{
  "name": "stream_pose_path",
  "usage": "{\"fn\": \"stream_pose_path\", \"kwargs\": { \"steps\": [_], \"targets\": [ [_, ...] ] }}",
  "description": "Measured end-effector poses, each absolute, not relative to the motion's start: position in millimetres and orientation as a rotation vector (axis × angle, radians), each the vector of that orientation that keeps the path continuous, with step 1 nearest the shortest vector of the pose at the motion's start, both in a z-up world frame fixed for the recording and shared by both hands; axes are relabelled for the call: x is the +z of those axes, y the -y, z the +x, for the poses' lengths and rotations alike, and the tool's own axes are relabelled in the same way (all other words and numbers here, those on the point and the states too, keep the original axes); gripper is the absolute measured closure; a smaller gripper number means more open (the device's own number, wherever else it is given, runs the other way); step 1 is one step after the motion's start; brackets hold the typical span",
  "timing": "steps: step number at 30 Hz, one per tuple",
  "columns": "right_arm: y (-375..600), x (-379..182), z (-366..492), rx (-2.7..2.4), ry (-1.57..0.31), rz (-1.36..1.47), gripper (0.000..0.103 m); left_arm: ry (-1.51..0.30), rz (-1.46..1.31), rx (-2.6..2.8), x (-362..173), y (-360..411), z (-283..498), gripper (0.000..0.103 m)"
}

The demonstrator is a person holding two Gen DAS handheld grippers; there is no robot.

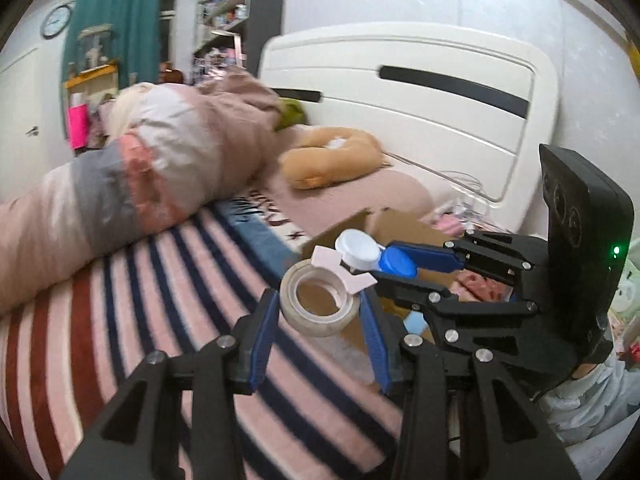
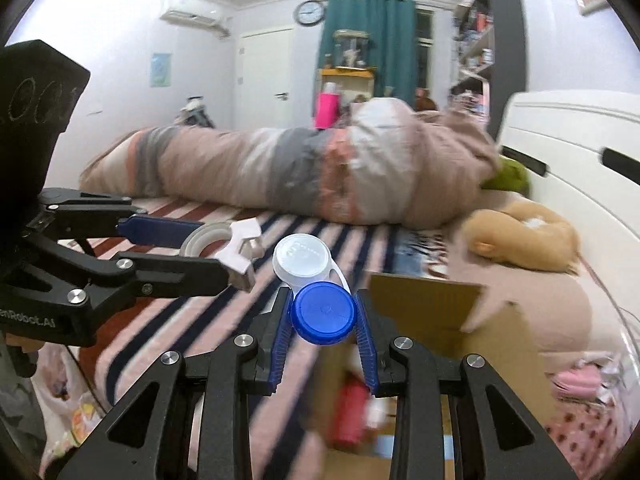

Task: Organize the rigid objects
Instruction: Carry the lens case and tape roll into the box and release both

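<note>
tape roll (image 1: 318,304) sits clamped between the blue pads of the left gripper (image 1: 320,312), held up in the air over the striped bedspread (image 1: 132,300) with its open core facing the camera. beside it, nearly touching at the fingertips, the right gripper (image 2: 323,316) has its jaws closed narrow on the blue cap of a contact lens case (image 2: 310,288), whose white cap sticks out forward past the tips. both are lifted, neither resting on anything. just beyond and below the two grippers an open cardboard box (image 2: 432,308) sits at the edge of the bed, flaps up, with some blurred reddish things inside. this looks like the carry step, both picks made and the drop-off not yet done. the next move calls for bringing each gripper over the box opening, clear of the flaps and of each other, lowering, then opening the jaws one at a time.
</note>
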State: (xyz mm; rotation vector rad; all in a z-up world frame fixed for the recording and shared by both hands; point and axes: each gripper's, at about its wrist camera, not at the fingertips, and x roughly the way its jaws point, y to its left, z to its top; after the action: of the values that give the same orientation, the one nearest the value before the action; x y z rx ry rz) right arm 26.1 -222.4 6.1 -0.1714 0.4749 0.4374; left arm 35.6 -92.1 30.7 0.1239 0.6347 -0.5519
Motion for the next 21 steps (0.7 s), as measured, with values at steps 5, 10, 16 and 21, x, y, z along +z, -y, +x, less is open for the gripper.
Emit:
{"fn": "stream_pose_path", "kwargs": {
  "steps": [5, 10, 16, 21],
  "targets": [
    [277.5, -1.2, 44.6, 0.376, -0.549, -0.151, 0.077, -0.690, 0.155, -0.620, 24.3, 147.3, 61.4, 0.065],
    [303.9, -26.2, 70.6, 0.364, -0.645, -0.183, 0.077, -0.751, 0.197, -0.624, 7.8, 180.6, 82.8, 0.065],
    [313.7, -50.1, 91.0, 0.385, -0.702, -0.187, 0.073, -0.801, 0.208, -0.613, -9.5, 189.1, 102.5, 0.065],
    [316.2, -57.3, 97.1, 0.415, -0.710, -0.168, 0.073, -0.840, 0.218, -0.607, -22.6, 192.2, 114.2, 0.065]
  ]
}}
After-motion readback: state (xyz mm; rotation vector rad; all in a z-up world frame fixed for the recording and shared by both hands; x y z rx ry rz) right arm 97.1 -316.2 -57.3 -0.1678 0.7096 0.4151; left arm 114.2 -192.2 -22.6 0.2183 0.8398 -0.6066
